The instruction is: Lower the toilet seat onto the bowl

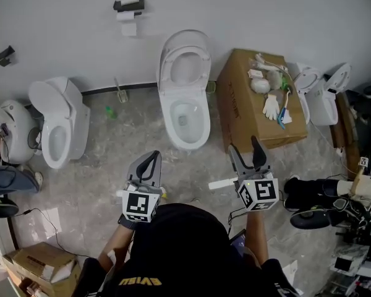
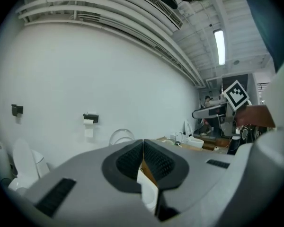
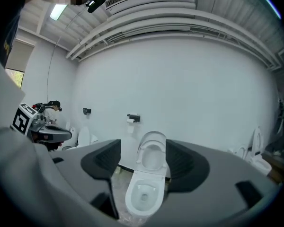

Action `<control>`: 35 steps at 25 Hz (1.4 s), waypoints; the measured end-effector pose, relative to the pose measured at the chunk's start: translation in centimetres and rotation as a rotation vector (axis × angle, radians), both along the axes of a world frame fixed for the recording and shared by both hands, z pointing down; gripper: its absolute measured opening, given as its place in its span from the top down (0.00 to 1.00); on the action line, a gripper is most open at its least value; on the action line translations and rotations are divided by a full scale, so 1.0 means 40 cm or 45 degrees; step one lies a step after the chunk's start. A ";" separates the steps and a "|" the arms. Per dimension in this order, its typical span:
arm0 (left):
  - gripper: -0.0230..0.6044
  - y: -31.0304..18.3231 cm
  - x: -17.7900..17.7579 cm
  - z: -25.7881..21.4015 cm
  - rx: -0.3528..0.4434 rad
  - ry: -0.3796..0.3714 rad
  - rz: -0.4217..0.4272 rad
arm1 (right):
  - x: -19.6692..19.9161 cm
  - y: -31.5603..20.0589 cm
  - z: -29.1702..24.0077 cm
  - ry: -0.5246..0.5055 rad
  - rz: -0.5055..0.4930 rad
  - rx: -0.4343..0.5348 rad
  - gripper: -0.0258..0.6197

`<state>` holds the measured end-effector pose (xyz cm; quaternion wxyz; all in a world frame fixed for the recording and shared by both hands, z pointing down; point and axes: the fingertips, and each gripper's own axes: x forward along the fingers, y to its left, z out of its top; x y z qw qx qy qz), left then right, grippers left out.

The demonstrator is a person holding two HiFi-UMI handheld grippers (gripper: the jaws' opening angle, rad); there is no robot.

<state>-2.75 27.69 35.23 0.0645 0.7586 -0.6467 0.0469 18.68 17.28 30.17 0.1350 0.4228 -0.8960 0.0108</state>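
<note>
Against the white wall [image 1: 247, 11], the white oval toilet seat [image 1: 204, 64] is standing raised, leaning back above the white ceramic bowl [image 1: 166, 121], which is sitting open on the grey marbled floor [image 1: 99, 166]. The lowering is judged as not yet begun. Neither gripper is touching the seat, and both are hanging well short of the toilet, just in front of the person.

The left gripper [image 1: 153, 157] is pointing toward the bowl with its jaws clenched together on nothing. The right gripper [image 1: 244, 146] is holding its jaws released and spread, with nothing gripped. This spread posture is probably suiting the right gripper to the next move, since open jaws can take the seat's upper edge and tip it forward.

The head view is giving the layout. The toilet is standing ahead of the two grippers, a brown cardboard box [image 1: 235, 104] is sitting just beside its right flank, and a second white toilet [image 1: 59, 125] is standing well apart to the left. The right gripper view is adding what the head view is not showing: seat and bowl are lying framed squarely in the gap between the right jaws. The left gripper view is showing the ribbed pads meeting with no gap, and the toilet is largely hidden behind them.
</note>
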 end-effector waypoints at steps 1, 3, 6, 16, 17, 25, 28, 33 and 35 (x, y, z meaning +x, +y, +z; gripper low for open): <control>0.94 -0.002 -0.025 0.004 -0.005 -0.011 0.002 | -0.026 -0.002 -0.004 0.005 -0.001 -0.002 0.52; 0.94 -0.011 -0.100 0.012 -0.020 -0.028 -0.028 | -0.082 -0.006 -0.015 0.023 -0.008 0.006 0.52; 0.94 -0.028 -0.211 0.023 -0.023 0.016 -0.082 | -0.134 -0.012 -0.018 0.062 -0.011 0.015 0.52; 0.94 -0.117 -0.242 0.039 -0.022 0.003 -0.001 | -0.199 -0.081 0.008 0.123 -0.023 -0.013 0.52; 0.94 -0.135 -0.237 0.036 -0.017 -0.003 0.008 | -0.203 -0.098 0.014 0.119 -0.028 -0.017 0.52; 0.94 -0.301 -0.245 0.034 -0.038 -0.023 -0.017 | -0.254 -0.292 0.069 0.107 -0.097 -0.052 0.52; 0.94 -0.384 -0.251 0.029 -0.059 -0.046 -0.041 | -0.275 -0.393 0.073 0.083 -0.131 -0.056 0.52; 0.94 -0.515 -0.235 0.023 -0.099 -0.056 -0.080 | -0.290 -0.531 0.105 0.069 -0.169 -0.093 0.53; 0.94 -0.565 -0.229 0.019 -0.121 -0.064 -0.082 | -0.311 -0.570 0.116 0.070 -0.200 -0.095 0.53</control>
